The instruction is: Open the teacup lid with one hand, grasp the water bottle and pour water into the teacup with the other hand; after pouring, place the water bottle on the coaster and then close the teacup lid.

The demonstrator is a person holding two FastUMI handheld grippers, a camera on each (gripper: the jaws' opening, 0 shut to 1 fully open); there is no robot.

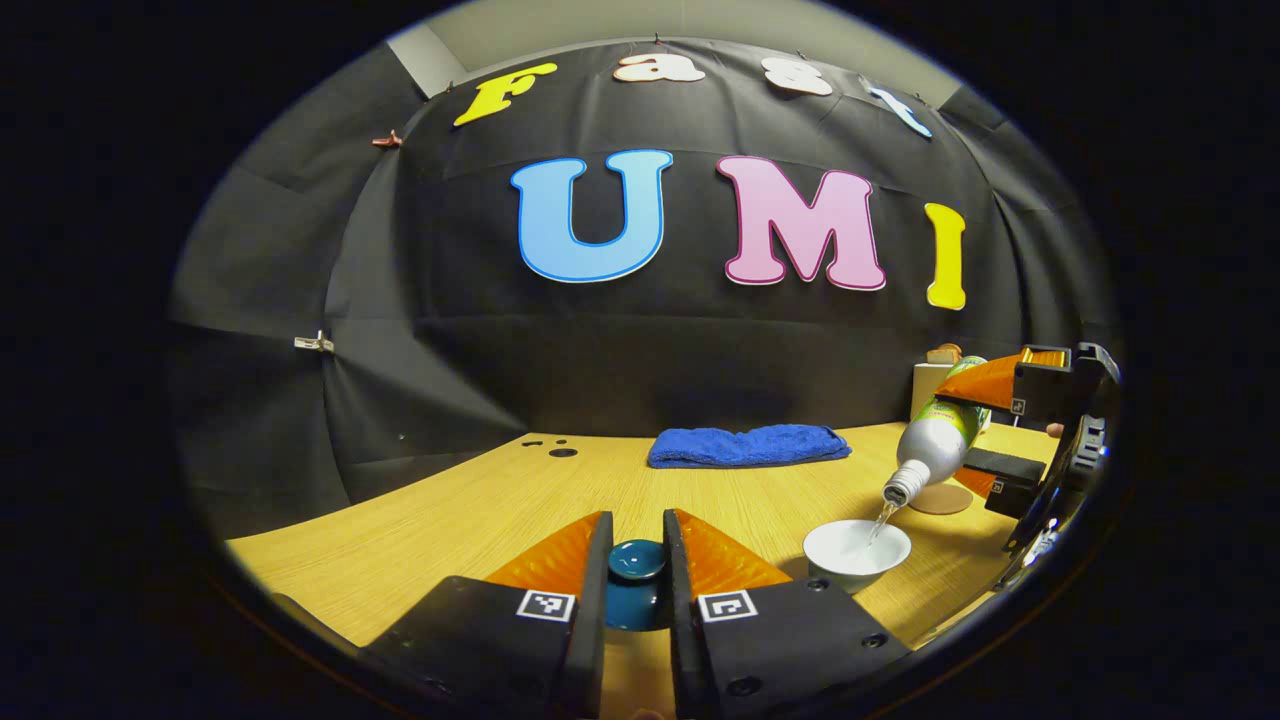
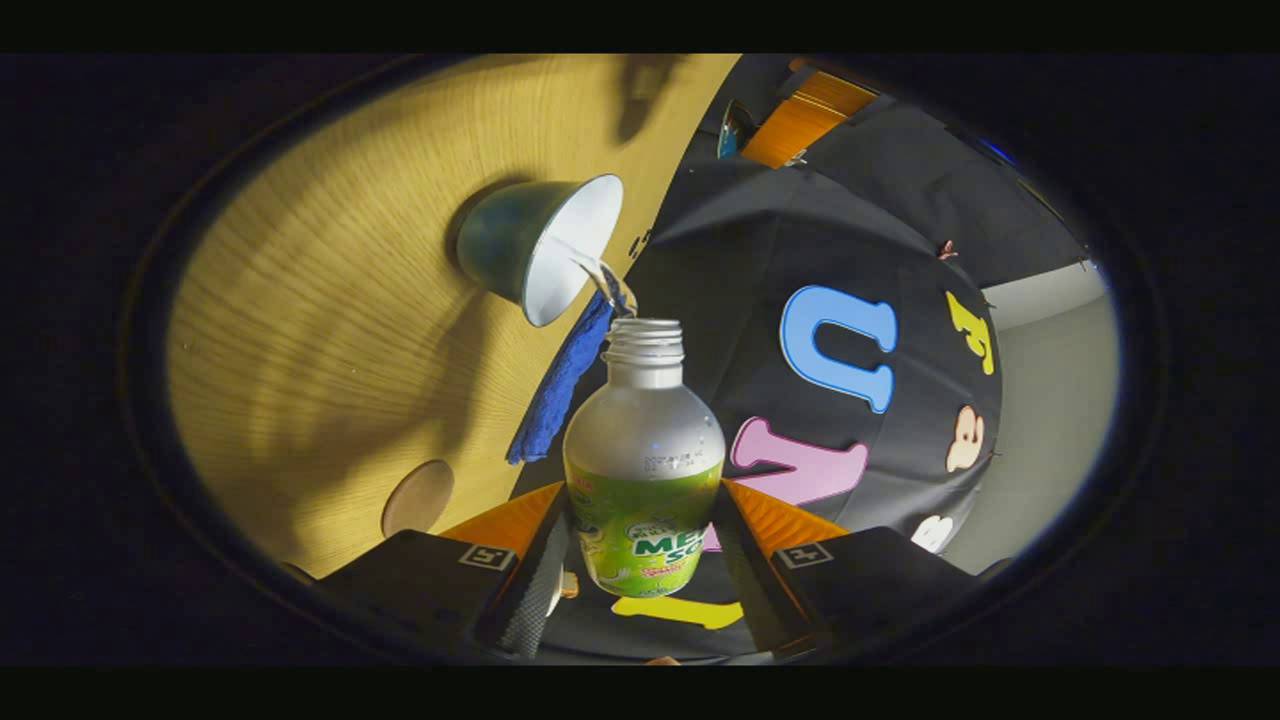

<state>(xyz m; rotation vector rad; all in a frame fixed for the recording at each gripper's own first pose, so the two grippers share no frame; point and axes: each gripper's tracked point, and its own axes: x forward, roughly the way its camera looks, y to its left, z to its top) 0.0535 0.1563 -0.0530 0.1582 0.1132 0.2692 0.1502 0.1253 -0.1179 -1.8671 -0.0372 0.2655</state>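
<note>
Meanwhile, left tongs clamped on lid, right tongs on tilted bottle.

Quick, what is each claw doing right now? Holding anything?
Left claw: closed on the teacup lid, held off the teacup.
Right claw: closed on the water bottle, tipped and pouring into the teacup.

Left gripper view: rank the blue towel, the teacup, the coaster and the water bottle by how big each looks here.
1. blue towel
2. water bottle, partly behind the right gripper
3. teacup, alike in spread, so unsure
4. coaster, partly hidden
</note>
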